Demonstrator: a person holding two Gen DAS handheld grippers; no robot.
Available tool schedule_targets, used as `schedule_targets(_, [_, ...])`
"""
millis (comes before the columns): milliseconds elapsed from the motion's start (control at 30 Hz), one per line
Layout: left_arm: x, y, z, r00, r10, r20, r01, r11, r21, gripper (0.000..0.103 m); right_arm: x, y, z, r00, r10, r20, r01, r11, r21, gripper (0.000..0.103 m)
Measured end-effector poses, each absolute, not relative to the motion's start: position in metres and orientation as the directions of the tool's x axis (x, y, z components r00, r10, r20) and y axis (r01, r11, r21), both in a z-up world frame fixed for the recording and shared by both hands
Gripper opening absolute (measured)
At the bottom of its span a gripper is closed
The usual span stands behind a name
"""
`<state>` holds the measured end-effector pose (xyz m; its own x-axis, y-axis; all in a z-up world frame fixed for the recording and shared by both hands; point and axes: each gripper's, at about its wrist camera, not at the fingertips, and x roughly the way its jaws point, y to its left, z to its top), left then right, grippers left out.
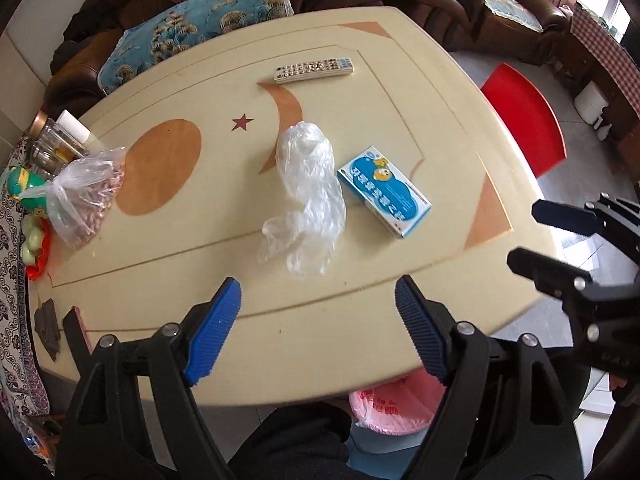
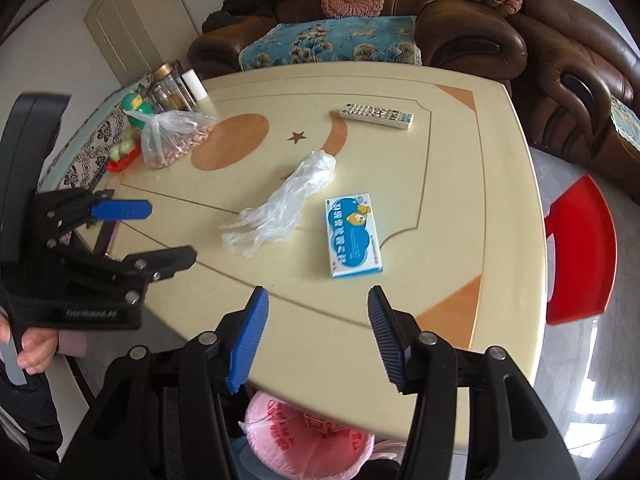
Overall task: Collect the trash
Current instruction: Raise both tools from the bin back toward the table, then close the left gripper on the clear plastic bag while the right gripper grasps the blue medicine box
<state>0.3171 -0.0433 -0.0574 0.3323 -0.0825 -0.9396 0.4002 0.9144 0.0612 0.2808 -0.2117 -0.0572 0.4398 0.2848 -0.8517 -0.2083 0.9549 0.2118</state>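
Observation:
A crumpled clear plastic glove (image 1: 306,196) lies mid-table; it also shows in the right wrist view (image 2: 280,208). A blue and white medicine box (image 1: 384,191) lies flat just right of it (image 2: 353,236). A bin lined with a pink bag (image 1: 394,404) stands under the table's near edge (image 2: 304,436). My left gripper (image 1: 318,328) is open and empty above the near edge, short of the glove; it also shows in the right wrist view (image 2: 160,232). My right gripper (image 2: 318,336) is open and empty, short of the box; it also shows in the left wrist view (image 1: 524,232).
On the cream table (image 1: 360,340) lie a white remote (image 1: 314,69) at the far side and a clear bag of nuts (image 1: 90,200), jars and toys (image 1: 28,188) at the left. A red stool (image 1: 528,118) stands right. Brown sofas (image 2: 460,32) stand behind.

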Motion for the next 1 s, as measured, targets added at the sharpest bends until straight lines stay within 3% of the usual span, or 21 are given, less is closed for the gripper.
schedule_targets(167, [0.354, -0.058, -0.084, 0.274, -0.076, -0.959, 0.408, 0.912, 0.045, 0.078, 0.313, -0.207, -0.081, 0.388, 0.288, -0.876, -0.225, 0.951, 0.213, 0.053])
schedule_targets(233, [0.366, -0.063, -0.094, 0.254, -0.079, -0.964, 0.410, 0.912, 0.033, 0.078, 0.323, -0.207, -0.093, 0.379, 0.280, -0.882, -0.224, 0.953, 0.206, 0.066])
schedule_targets(633, [0.420, -0.076, -0.145, 0.175, -0.072, -0.982, 0.412, 0.911, 0.006, 0.078, 0.374, -0.199, -0.164, 0.294, 0.229, -0.928, -0.223, 0.960, 0.167, 0.066])
schedule_targets(833, [0.433, -0.076, -0.164, 0.145, -0.063, -0.987, 0.412, 0.911, 0.003, 0.078, 0.392, -0.189, -0.188, 0.296, 0.150, -0.943, -0.238, 0.968, 0.079, 0.066])
schedule_targets(1000, [0.438, -0.077, -0.177, 0.124, -0.058, -0.991, 0.412, 0.911, -0.002, 0.078, 0.399, -0.188, -0.197, 0.297, 0.162, -0.941, -0.237, 0.967, 0.092, 0.068])
